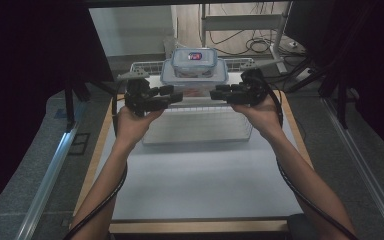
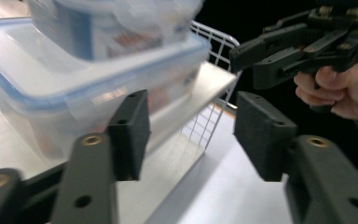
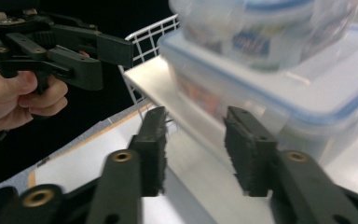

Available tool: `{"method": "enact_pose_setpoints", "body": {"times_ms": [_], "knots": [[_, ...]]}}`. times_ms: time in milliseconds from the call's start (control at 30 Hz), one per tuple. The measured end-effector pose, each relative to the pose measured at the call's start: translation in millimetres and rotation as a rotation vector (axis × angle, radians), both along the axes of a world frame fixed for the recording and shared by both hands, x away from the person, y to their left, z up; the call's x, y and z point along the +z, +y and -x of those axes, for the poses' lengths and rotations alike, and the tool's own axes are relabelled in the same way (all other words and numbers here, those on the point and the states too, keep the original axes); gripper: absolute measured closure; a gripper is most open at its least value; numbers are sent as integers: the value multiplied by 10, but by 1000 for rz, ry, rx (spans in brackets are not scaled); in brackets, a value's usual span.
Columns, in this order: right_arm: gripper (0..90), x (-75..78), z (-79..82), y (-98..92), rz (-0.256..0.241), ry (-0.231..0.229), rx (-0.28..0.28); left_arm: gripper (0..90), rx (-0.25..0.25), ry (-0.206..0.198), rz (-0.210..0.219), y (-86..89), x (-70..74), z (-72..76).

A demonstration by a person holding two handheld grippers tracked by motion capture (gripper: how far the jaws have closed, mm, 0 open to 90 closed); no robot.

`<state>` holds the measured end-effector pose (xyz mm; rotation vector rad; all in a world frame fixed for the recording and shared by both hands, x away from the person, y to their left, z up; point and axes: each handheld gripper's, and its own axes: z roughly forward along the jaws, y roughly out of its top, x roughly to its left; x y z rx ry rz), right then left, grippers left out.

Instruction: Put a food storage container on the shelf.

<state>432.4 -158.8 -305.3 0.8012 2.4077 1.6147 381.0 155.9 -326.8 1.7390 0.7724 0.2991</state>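
At 12 o'clock on the white table [image 1: 195,185], stacked containers [image 1: 194,70] on wire rack [image 1: 200,125]; left gripper [image 1: 172,95], right gripper [image 1: 220,91] jaws spread.

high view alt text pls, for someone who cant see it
Two hand-held tongs, left and right, both open, face each other before a large clear lidded container with a smaller one stacked on top. The stack sits on a wire rack on a white table.

Dim overall, motion-blurred gripper views
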Motion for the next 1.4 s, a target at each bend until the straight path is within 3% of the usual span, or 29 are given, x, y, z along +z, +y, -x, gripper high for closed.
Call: {"method": "enact_pose_setpoints", "body": {"times_ms": [233,600,833,1167,1400], "knots": [[397,-203,287,-40,72,-53,6,298,-10,-36,-73,-53,-195,277],[260,-486,645,-113,128,-84,29,184,-14,-2,-122,-85,-571,627],[177,-741,868,-293,152,-67,6,92,22,9,-168,-39,-807,878],[99,-1093,1094,-565,195,-45,-60,37,81,62,-175,192,-1179,1181],[74,-1327,1210,-742,178,-50,-100,27,118,57,-264,228,-1455,1345]]}}
